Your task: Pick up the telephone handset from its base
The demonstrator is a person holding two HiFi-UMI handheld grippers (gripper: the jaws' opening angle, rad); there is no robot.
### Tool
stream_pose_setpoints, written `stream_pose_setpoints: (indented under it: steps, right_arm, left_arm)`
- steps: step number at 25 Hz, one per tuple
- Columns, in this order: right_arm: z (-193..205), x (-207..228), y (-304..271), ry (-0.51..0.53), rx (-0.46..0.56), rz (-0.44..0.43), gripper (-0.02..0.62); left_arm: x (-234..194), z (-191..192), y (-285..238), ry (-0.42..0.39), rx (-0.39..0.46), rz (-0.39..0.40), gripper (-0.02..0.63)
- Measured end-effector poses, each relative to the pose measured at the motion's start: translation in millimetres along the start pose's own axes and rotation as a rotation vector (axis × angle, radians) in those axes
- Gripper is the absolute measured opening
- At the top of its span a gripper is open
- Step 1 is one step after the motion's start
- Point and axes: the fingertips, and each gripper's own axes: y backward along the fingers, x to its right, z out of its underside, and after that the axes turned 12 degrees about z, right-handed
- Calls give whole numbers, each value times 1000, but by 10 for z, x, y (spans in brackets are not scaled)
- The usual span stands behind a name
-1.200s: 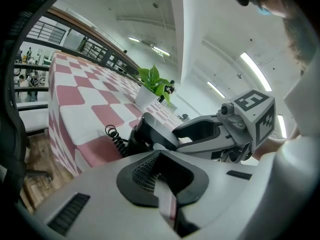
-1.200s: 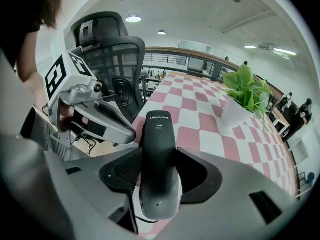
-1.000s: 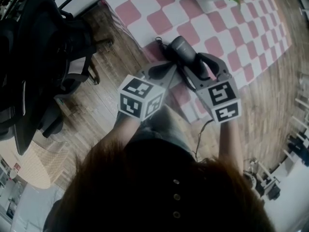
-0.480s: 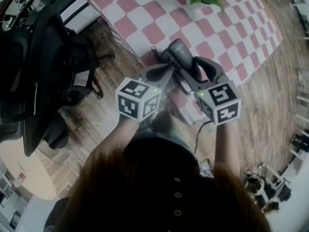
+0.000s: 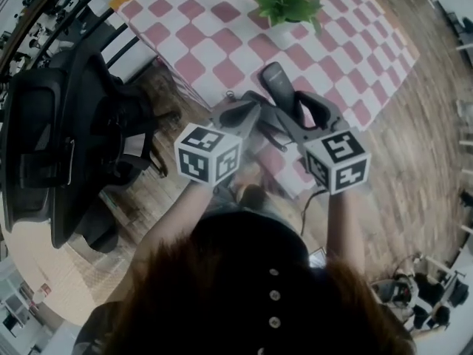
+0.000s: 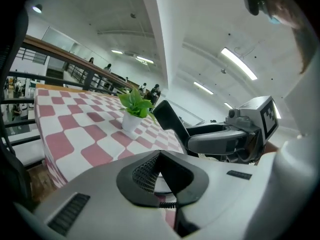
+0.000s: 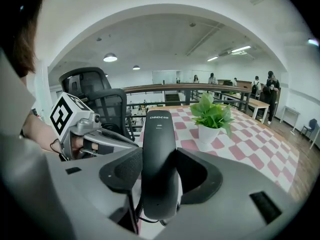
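The black telephone handset [image 5: 276, 87] stands tilted upward over the near edge of the pink-and-white checked table [image 5: 211, 46]. My right gripper [image 5: 293, 111] is shut on its lower half. In the right gripper view the handset [image 7: 160, 154] sits upright between the pads of the right gripper [image 7: 160, 176], with its cord hanging below. My left gripper [image 5: 240, 113] is just left of it, jaws together and holding nothing. In the left gripper view a bit of coiled cord [image 6: 167, 204] shows under the left gripper [image 6: 161, 176]. I cannot make out the telephone base.
A potted green plant [image 5: 284, 6] stands on the table beyond the handset. A black office chair [image 5: 66, 146] is on the wooden floor at the left. A railing [image 7: 200, 91] and people stand far behind the table.
Both grippers stay close together with the handset held throughout. The head view has swung, so the table and plant now sit lower and fuller in frame.
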Motion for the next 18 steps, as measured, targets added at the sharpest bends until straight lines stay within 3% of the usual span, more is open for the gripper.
stream_pose_setpoints:
  steps: [10,18]
  right_arm:
    - [-220,144,182,-105,107,72,222]
    - [-345,341,382,-186,203,167,222]
  left_arm:
    - [121,-330,4,-80,22,12,6]
    - [255,-473,-58,-116,18,72,6]
